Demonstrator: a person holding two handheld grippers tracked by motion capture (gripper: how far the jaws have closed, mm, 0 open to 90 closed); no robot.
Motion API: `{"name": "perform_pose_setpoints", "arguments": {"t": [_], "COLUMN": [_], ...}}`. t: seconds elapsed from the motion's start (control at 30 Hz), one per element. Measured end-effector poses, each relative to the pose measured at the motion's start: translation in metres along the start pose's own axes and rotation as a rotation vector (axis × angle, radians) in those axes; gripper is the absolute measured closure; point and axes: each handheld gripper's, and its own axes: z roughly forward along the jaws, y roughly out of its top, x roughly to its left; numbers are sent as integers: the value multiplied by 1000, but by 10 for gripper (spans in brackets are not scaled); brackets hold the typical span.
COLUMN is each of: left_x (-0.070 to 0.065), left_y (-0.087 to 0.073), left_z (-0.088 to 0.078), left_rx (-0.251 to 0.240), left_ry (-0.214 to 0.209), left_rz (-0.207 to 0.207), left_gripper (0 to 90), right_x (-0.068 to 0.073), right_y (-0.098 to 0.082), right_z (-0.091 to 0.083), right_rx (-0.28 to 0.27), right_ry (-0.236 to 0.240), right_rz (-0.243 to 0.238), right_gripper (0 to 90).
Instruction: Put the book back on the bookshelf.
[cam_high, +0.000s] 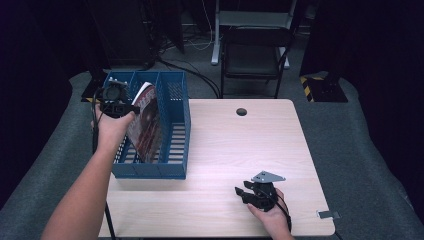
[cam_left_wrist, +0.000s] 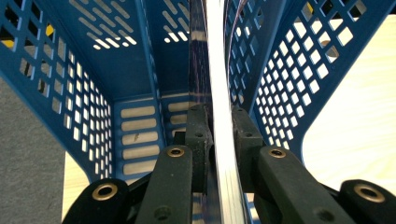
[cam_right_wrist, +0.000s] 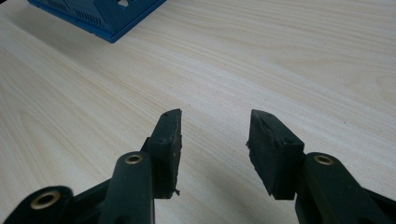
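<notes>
A blue slotted file rack (cam_high: 176, 169) stands on the left part of the pale wooden table (cam_high: 235, 145). A magazine (cam_high: 147, 120) with a red cover leans upright in its middle compartment. My left gripper (cam_high: 120, 106) points down over the rack and grips the magazine's top edge. In the left gripper view the magazine's thin edge (cam_left_wrist: 219, 84) runs between the pads (cam_left_wrist: 200, 140), which press on it, with the rack's walls (cam_left_wrist: 116, 70) on both sides. My right gripper (cam_high: 242, 191) lies on the table near its front right, open (cam_right_wrist: 215, 130), nothing between its fingers.
A dark folding chair (cam_high: 255, 55) stands behind the table. There is a round cable hole (cam_high: 241, 111) near the table's far edge and a small metal clip (cam_high: 327, 214) at its front right corner. A corner of the rack (cam_right_wrist: 100, 16) lies far ahead of the right gripper.
</notes>
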Motion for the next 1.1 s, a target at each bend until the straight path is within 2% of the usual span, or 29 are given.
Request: {"name": "perform_pose_setpoints", "arguments": {"t": [0.23, 0.43, 0.6, 1.1], "left_x": [-1, -2, -4, 2], "left_y": [-1, -4, -7, -17], "left_z": [-11, -17, -19, -25], "left_rx": [2, 17, 27, 33], "left_ry": [-19, -28, -38, -49], "left_rz": [-1, 16, 35, 36], "left_gripper": [791, 791, 788, 782], "right_x": [0, 0, -1, 0], "right_y": [0, 0, 0, 0], "right_z": [0, 0, -1, -2], "right_rx": [6, -1, 1, 0], "right_ry": [3, 2, 5, 2], "right_rz": [-6, -2, -1, -1], "right_gripper": [542, 542, 542, 541]}}
